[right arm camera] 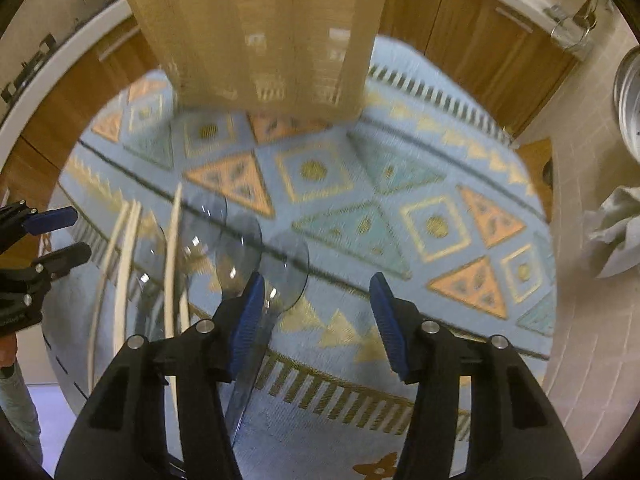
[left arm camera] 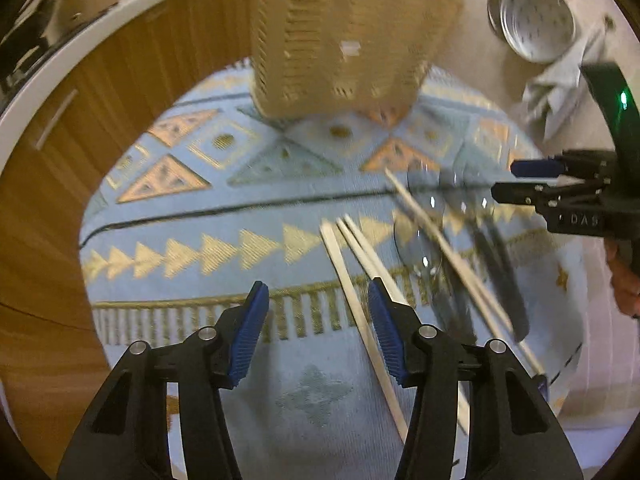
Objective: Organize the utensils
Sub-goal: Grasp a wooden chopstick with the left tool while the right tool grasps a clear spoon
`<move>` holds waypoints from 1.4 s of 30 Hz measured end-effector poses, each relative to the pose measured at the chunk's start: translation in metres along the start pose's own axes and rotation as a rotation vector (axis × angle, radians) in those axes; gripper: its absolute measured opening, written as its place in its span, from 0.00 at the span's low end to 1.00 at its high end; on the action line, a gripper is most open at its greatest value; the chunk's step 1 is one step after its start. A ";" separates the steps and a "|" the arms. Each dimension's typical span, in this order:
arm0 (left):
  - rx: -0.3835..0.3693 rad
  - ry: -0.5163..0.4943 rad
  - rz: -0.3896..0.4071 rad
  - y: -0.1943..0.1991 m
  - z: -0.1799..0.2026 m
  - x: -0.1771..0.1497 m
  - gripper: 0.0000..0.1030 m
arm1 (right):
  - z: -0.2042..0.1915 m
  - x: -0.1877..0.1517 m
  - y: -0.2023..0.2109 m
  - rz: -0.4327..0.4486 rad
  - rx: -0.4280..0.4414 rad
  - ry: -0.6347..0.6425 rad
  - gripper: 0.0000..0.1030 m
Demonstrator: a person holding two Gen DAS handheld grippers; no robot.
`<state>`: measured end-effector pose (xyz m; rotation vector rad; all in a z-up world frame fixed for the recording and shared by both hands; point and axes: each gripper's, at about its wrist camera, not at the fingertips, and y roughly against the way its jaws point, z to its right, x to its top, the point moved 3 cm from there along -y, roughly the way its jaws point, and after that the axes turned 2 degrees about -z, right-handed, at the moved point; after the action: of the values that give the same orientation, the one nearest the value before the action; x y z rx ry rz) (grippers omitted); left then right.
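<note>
Underneath everything lies a round table under a pale blue patterned cloth point(left arm camera: 224, 216), its triangles and diamonds in orange, teal and gold reaching to the fringed border at the near edge. Wooden cabinets point(left arm camera: 52, 184) with a white counter curve behind the far edge, and beige floor tiles point(right arm camera: 592, 320) show past the cloth's right side, where a metal perforated pan point(left arm camera: 532, 20) and a crumpled grey rag point(left arm camera: 560, 92) lie.

At the far edge of the cloth stands a tan slotted utensil basket point(left arm camera: 340, 40), upright and blurred in both views.

Closer, toward the near right part of the cloth in the left wrist view, the utensils lie in a loose heap: pale wooden chopsticks point(left arm camera: 360, 320) running from mid-cloth toward the near edge, and clear bluish plastic spoons point(right arm camera: 240, 248) overlapping one another beside and partly under them, bowls pointing toward the basket. How many of each is hard to tell through the blur.

The left gripper point(left arm camera: 318, 334) hovers over the near edge with its blue pads spread wide and nothing between them; one chopstick crosses under its right finger. The right gripper point(right arm camera: 316, 326) is likewise spread wide and holds nothing, its left finger over a spoon handle point(right arm camera: 248, 380). Whether either finger touches what lies below cannot be told.
</note>
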<state>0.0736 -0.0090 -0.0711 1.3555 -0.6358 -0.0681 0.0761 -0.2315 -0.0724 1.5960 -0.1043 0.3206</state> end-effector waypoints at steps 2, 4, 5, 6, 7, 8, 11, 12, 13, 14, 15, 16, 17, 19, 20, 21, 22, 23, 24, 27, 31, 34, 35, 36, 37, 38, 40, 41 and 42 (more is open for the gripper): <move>0.036 -0.032 -0.023 -0.007 0.007 -0.002 0.40 | -0.002 -0.002 -0.006 -0.023 0.004 0.012 0.46; 0.042 -0.064 -0.046 -0.013 0.014 -0.003 0.39 | -0.005 -0.005 -0.009 -0.038 -0.002 0.031 0.46; 0.040 -0.082 -0.058 -0.015 0.017 -0.005 0.36 | -0.007 -0.007 -0.011 -0.042 -0.003 0.038 0.46; 0.047 -0.094 -0.064 -0.017 0.020 -0.004 0.36 | -0.008 -0.009 -0.011 -0.044 0.001 0.044 0.46; 0.068 -0.107 -0.060 -0.018 0.021 -0.005 0.35 | -0.010 -0.011 -0.011 -0.047 0.002 0.053 0.46; 0.083 -0.117 -0.058 -0.018 0.023 -0.004 0.34 | -0.012 -0.012 -0.012 -0.047 0.001 0.059 0.46; 0.121 -0.141 -0.049 -0.018 0.027 -0.005 0.30 | -0.017 -0.016 -0.016 -0.051 -0.018 0.083 0.46; 0.125 -0.147 -0.046 -0.018 0.028 -0.005 0.29 | -0.019 -0.017 -0.017 -0.053 -0.023 0.089 0.46; 0.127 -0.152 -0.044 -0.018 0.029 -0.006 0.27 | -0.022 -0.018 -0.018 -0.047 -0.029 0.090 0.46; 0.128 -0.154 -0.043 -0.018 0.030 -0.005 0.25 | -0.024 -0.018 -0.017 -0.044 -0.039 0.097 0.46; 0.130 -0.154 -0.043 -0.019 0.031 -0.005 0.25 | -0.027 -0.016 -0.017 -0.041 -0.044 0.101 0.46; 0.128 -0.150 -0.042 -0.019 0.030 -0.005 0.25 | -0.029 -0.016 -0.017 -0.037 -0.048 0.105 0.46; 0.124 -0.147 -0.042 -0.018 0.030 -0.006 0.24 | -0.030 -0.017 -0.017 -0.034 -0.050 0.107 0.46; 0.130 -0.144 -0.038 -0.017 0.028 -0.005 0.18 | -0.035 -0.017 -0.018 -0.026 -0.048 0.107 0.44; 0.143 -0.143 -0.036 -0.017 0.026 -0.004 0.12 | -0.038 -0.016 -0.019 -0.024 -0.042 0.105 0.41; 0.153 -0.141 -0.033 -0.016 0.024 -0.004 0.11 | -0.039 -0.015 -0.018 -0.022 -0.039 0.103 0.38; 0.148 -0.137 -0.033 -0.016 0.022 -0.004 0.10 | -0.040 -0.013 -0.018 -0.021 -0.035 0.101 0.36; 0.142 -0.134 -0.033 -0.017 0.022 -0.003 0.10 | -0.041 -0.011 -0.018 -0.020 -0.034 0.101 0.35; 0.137 -0.130 -0.034 -0.017 0.021 -0.003 0.10 | -0.042 -0.008 -0.018 -0.019 -0.032 0.101 0.34; 0.116 -0.106 -0.033 -0.017 0.016 -0.002 0.08 | -0.043 -0.003 -0.017 -0.015 -0.036 0.101 0.30; 0.085 -0.064 -0.033 -0.016 0.006 0.001 0.07 | -0.035 0.000 -0.014 -0.013 -0.046 0.102 0.30; 0.051 -0.031 -0.039 -0.014 -0.001 0.001 0.06 | -0.018 -0.002 -0.012 -0.016 -0.072 0.092 0.30; 0.046 -0.027 -0.041 -0.015 -0.002 0.001 0.06 | -0.014 -0.002 -0.013 -0.020 -0.072 0.085 0.30; 0.044 -0.027 -0.044 -0.015 -0.003 0.001 0.06 | -0.009 -0.002 -0.014 -0.024 -0.068 0.073 0.30; 0.044 -0.028 -0.046 -0.015 -0.003 0.002 0.07 | -0.004 -0.001 -0.014 -0.032 -0.070 0.062 0.30; 0.048 -0.032 -0.051 -0.015 -0.003 0.002 0.07 | -0.002 0.000 -0.015 -0.035 -0.064 0.058 0.30; 0.058 -0.044 -0.067 -0.016 -0.001 0.005 0.08 | 0.002 0.003 -0.015 -0.045 -0.042 0.044 0.30; 0.061 -0.052 -0.075 -0.017 0.000 0.006 0.10 | 0.003 0.005 -0.016 -0.051 -0.033 0.034 0.30; 0.061 -0.065 -0.084 -0.018 0.001 0.008 0.13 | 0.006 0.008 -0.017 -0.056 -0.026 0.028 0.30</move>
<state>0.0853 -0.0179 -0.0841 1.4434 -0.6398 -0.1626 0.0889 -0.2357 -0.0870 1.5653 -0.0422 0.2965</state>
